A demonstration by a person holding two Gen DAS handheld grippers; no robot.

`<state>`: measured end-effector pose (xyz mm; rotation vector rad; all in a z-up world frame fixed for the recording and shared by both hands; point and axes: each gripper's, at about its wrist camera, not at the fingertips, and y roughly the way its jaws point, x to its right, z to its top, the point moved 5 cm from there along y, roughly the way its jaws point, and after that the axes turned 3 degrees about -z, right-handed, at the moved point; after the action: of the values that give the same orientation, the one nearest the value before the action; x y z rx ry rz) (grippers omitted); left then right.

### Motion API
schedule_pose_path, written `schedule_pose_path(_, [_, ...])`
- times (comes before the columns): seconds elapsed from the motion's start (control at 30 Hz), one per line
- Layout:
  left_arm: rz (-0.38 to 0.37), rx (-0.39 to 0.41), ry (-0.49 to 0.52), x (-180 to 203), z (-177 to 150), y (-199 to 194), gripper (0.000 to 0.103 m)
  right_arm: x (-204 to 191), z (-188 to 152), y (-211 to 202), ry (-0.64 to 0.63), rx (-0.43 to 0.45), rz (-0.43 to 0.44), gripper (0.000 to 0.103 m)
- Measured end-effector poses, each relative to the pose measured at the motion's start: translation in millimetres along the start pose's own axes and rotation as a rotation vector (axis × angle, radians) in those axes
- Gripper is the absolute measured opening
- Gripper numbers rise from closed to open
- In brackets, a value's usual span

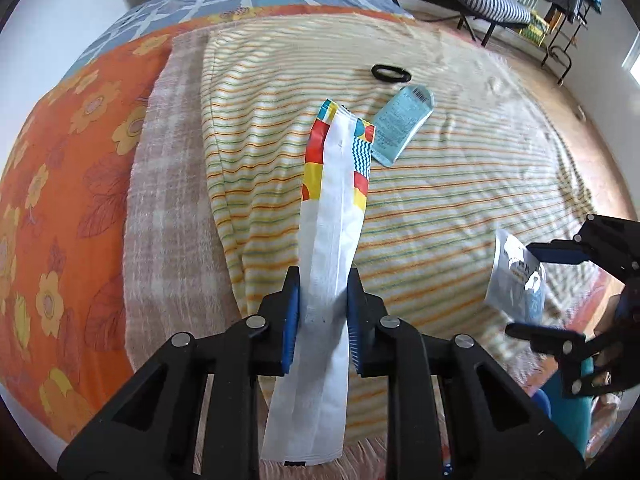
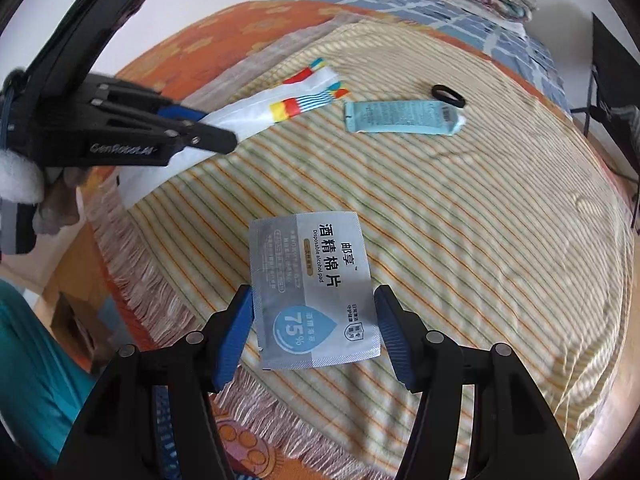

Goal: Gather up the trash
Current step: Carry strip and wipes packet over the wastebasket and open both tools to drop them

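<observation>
On a striped blanket (image 1: 460,184), my left gripper (image 1: 323,304) pinches a long white wrapper (image 1: 328,240), light and floppy, held near its middle. My right gripper (image 2: 314,320) clasps an alcohol pad sachet (image 2: 312,288) by its side edges; thin, slick foil, I judge. A blue packet (image 2: 400,117) lies farther off.

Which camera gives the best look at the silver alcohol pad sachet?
The right wrist view: the silver alcohol pad sachet faces the camera, print readable. The left wrist view shows it small and blurred at its right edge.
</observation>
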<state>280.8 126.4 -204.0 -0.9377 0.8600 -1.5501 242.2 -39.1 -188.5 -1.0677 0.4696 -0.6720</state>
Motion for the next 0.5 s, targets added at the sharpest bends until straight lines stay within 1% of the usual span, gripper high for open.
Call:
schedule_pose_path(0.13, [-0.038,0.03,-0.012,9,-8,-22,0.02,7,-3,-18,0.055,0.038,0.001,0.06])
schedule_pose_path(0.3, [-0.08,0.069,-0.009,28,-25,-50,0.02,3,-11,-36,0.059,0.066,-0.01,0.06])
schedule_pose_path(0.5, [-0.127,0.1,0.001,55,-52,-75,0.02,-6,-29,-60,0.066,0.095,-0.008,0.06])
